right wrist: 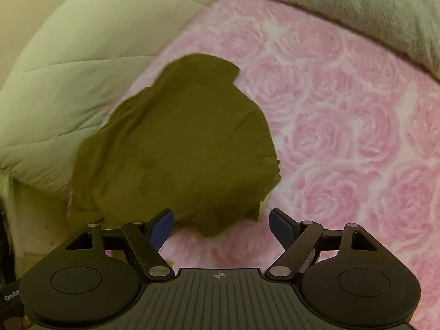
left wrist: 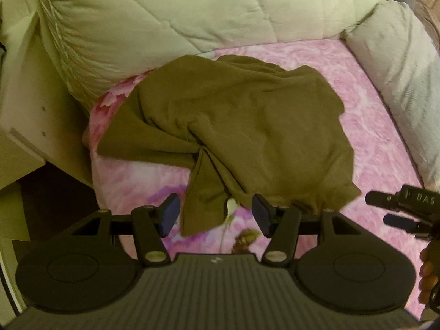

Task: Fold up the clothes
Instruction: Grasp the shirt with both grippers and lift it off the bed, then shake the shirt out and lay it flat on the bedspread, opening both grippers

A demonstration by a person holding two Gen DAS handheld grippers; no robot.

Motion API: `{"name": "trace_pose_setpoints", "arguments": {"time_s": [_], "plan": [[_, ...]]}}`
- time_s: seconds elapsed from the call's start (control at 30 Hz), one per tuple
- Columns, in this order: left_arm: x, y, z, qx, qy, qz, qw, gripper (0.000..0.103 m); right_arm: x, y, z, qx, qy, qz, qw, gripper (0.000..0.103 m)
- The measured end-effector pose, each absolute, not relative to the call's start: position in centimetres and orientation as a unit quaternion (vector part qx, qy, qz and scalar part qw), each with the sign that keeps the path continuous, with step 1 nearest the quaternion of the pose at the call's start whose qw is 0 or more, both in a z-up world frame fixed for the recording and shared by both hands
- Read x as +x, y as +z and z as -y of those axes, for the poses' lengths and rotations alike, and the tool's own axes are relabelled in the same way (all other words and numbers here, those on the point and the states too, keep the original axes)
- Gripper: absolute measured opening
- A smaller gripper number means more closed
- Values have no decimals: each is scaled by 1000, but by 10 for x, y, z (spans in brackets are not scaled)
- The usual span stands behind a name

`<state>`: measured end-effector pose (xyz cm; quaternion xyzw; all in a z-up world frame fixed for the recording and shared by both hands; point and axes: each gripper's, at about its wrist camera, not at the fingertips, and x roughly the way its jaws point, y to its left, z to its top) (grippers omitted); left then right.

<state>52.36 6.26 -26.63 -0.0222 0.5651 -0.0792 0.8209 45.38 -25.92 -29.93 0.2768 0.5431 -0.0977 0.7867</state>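
Observation:
An olive-brown garment (left wrist: 233,126) lies crumpled on a pink rose-patterned bed sheet (left wrist: 379,148); a narrow flap of it hangs toward me. My left gripper (left wrist: 216,216) hovers over that near flap, open, and the cloth's edge lies below the gap without the pads pressing on it. In the right wrist view the same garment (right wrist: 181,143) sits left of centre on the sheet (right wrist: 343,137). My right gripper (right wrist: 221,227) is open above its near edge, nothing between the blue pads. The right gripper (left wrist: 390,211) also shows at the left view's right edge.
A pale green quilted duvet (left wrist: 165,13) is bunched behind and left of the garment. A grey-white pillow (left wrist: 398,82) lies along the right side. Light furniture (left wrist: 24,110) stands left of the bed. A hand (left wrist: 429,272) shows at the lower right.

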Motion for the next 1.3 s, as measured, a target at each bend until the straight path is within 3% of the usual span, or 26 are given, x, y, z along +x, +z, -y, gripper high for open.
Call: {"name": "trace_pose_setpoints", "arguments": {"time_s": [0.53,0.57,0.63,0.67,0.73,0.77,0.97,1.3], "plan": [[617,-353,-63,-112,-49,-575,809,55,549,-394,263,185,-130,-579,783,79],[620,-359,-62,-115,-54,-576,807,52,548,-395,260,180,-127,-576,787,69],[623,-366,-60,-118,-65,-576,806,38,544,-390,250,158,-99,-566,803,27],[623,-367,-59,-117,-70,-573,808,28,542,-386,247,155,-88,-563,807,17],[621,-364,-58,-121,-92,-571,807,8,536,-378,245,164,-74,-557,811,13],[619,-359,-57,-119,-99,-569,807,6,531,-372,247,176,-71,-550,813,13],[591,-308,-39,-88,-173,-551,812,4,503,-313,255,219,-72,-497,837,11],[472,-162,20,-71,-355,-471,805,3,365,-145,302,236,-149,-337,899,4]]}}
